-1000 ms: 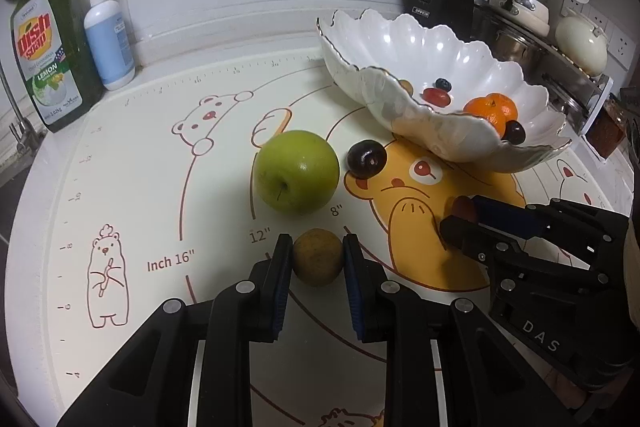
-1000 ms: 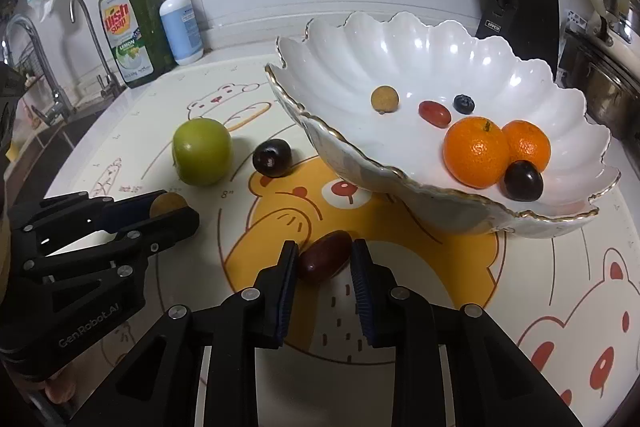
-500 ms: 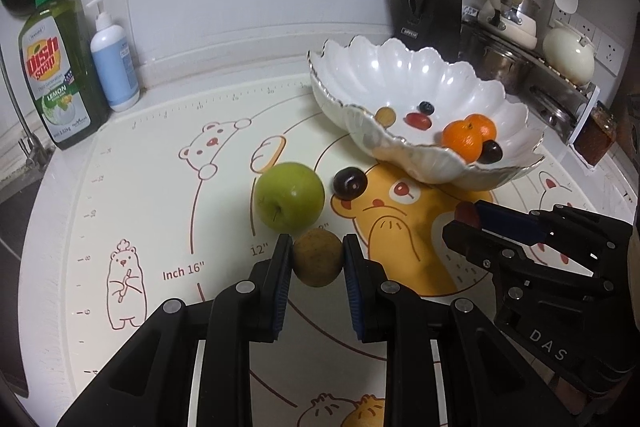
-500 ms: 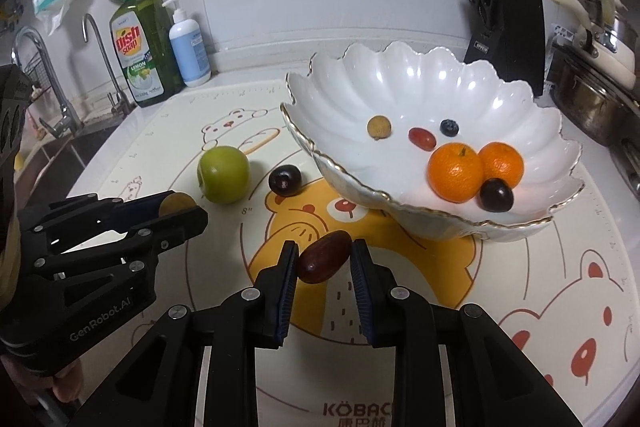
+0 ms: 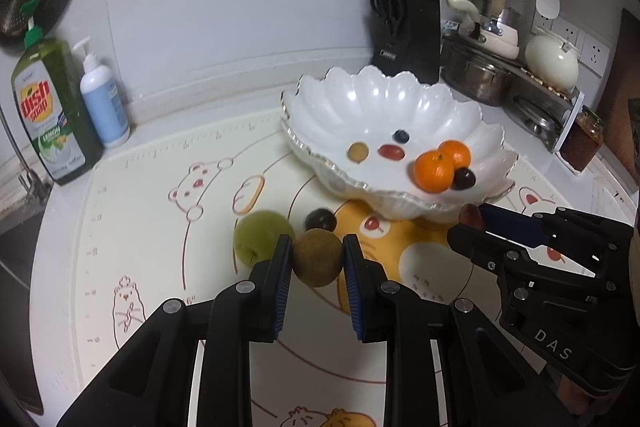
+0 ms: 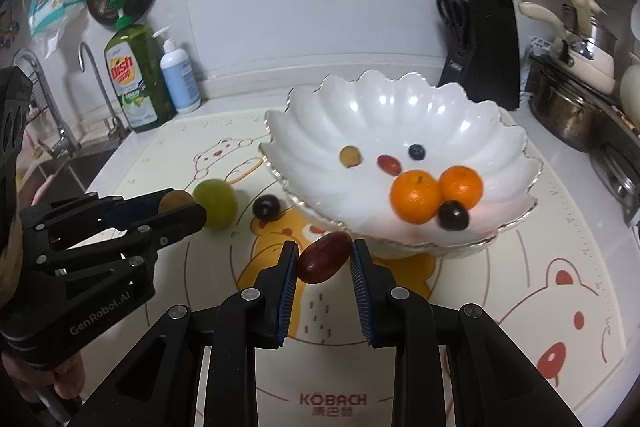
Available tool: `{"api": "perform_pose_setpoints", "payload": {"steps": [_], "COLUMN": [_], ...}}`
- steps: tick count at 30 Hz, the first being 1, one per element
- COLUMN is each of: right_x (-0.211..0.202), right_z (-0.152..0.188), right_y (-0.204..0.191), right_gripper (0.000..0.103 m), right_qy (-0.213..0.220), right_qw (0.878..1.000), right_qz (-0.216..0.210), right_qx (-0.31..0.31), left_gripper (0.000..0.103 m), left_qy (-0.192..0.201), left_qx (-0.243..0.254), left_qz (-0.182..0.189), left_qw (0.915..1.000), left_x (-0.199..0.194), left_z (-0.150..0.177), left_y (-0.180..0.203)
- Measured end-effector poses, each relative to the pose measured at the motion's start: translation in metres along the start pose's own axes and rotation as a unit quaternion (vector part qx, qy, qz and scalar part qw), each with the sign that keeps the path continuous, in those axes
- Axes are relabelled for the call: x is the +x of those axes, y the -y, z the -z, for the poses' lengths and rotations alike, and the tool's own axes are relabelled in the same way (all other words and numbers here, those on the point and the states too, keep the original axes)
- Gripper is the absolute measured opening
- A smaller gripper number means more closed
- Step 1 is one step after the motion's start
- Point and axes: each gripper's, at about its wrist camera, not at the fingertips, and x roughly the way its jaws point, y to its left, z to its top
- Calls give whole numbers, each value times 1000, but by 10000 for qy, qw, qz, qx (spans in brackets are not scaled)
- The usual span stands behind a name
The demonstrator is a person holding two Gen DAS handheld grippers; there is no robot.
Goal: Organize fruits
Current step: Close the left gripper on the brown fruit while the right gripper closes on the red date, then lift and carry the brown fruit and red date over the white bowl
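My left gripper (image 5: 318, 259) is shut on a round brown fruit (image 5: 319, 257) and holds it above the mat, short of the white scalloped bowl (image 5: 360, 99). My right gripper (image 6: 324, 261) is shut on a dark red oval fruit (image 6: 325, 257), just before the bowl's near rim (image 6: 400, 247). The bowl holds two oranges (image 6: 416, 195), a dark plum (image 6: 453, 215), a red grape, a blueberry and a small brown fruit. A green apple (image 6: 216, 201) and a dark plum (image 6: 266, 206) lie on the mat left of the bowl.
A green dish-soap bottle (image 5: 48, 115) and a white pump bottle (image 5: 103, 99) stand at the back left. A black knife block (image 5: 404, 31) stands behind the bowl. Pots and a kettle (image 5: 552, 61) sit at the right. A sink tap (image 6: 52, 107) is at the far left.
Both grippers have lifted their fruits off the mat and risen, moving toward the bowl. The apple and plum on the mat have stayed put.
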Motion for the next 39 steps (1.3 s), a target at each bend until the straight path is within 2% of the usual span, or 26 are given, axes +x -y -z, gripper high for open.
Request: {"api": "perform_pose_setpoints", "payload": {"steps": [13, 19, 39], "right_x": [-19, -21, 6], "right_z": [-16, -24, -57], "right_y": [31, 49, 97], "right_gripper": [28, 28, 28], "right_qy": [284, 368, 443], "right_qw": [9992, 9983, 9954], "right_qz": [193, 302, 590], "right_qx": [213, 336, 617], "left_gripper": [26, 26, 26], "left_qy": [213, 196, 54], "left_qx": [342, 453, 499], "left_qz": [136, 224, 226], "left_qw": [9991, 9985, 9985], "left_x": [-1, 8, 55], "left_z": [-36, -49, -90], "left_y": [29, 41, 55]}}
